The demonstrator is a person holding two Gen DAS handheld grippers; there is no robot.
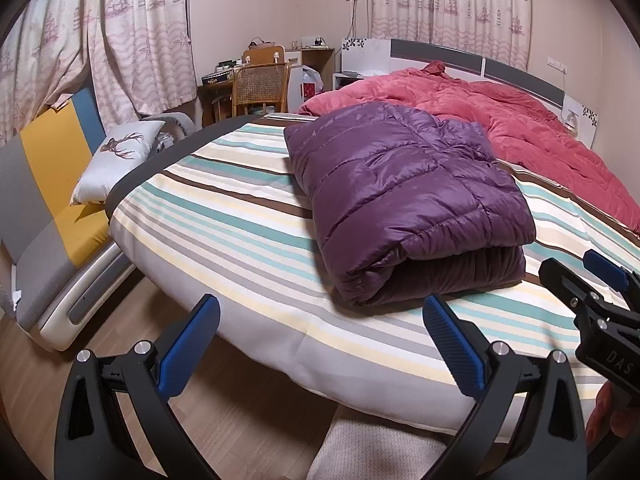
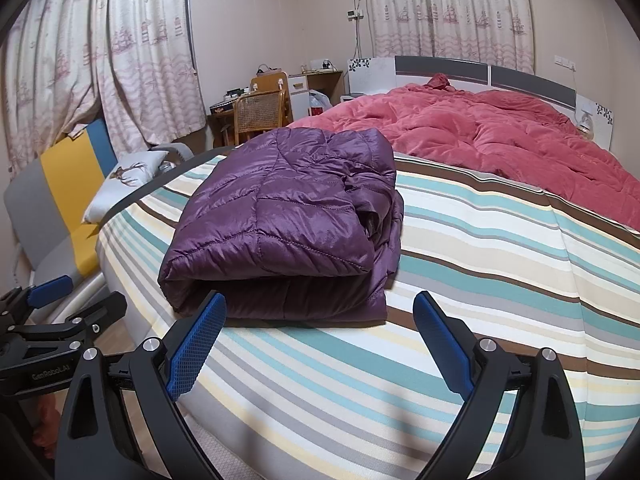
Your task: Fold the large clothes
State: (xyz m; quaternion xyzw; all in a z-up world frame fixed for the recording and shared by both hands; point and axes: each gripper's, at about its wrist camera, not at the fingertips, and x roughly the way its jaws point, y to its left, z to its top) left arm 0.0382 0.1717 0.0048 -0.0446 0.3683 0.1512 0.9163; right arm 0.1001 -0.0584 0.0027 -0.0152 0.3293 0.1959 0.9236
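A purple quilted puffer jacket (image 1: pixel 404 196) lies folded in a thick bundle on the striped bed cover (image 1: pixel 224 240). It also shows in the right wrist view (image 2: pixel 280 220), folded edge toward me. My left gripper (image 1: pixel 320 312) is open and empty, hovering at the bed's near edge, short of the jacket. My right gripper (image 2: pixel 320 308) is open and empty, just in front of the jacket's folded edge. The right gripper shows at the right of the left wrist view (image 1: pixel 600 280); the left one shows at the left of the right wrist view (image 2: pixel 60 300).
A red duvet (image 1: pixel 500 108) is bunched at the head of the bed. A grey and yellow sofa (image 1: pixel 52 184) with a white pillow (image 1: pixel 120 160) stands left of the bed. A wicker chair (image 1: pixel 260 84) and desk stand at the far wall. Wooden floor (image 1: pixel 248 412) lies below.
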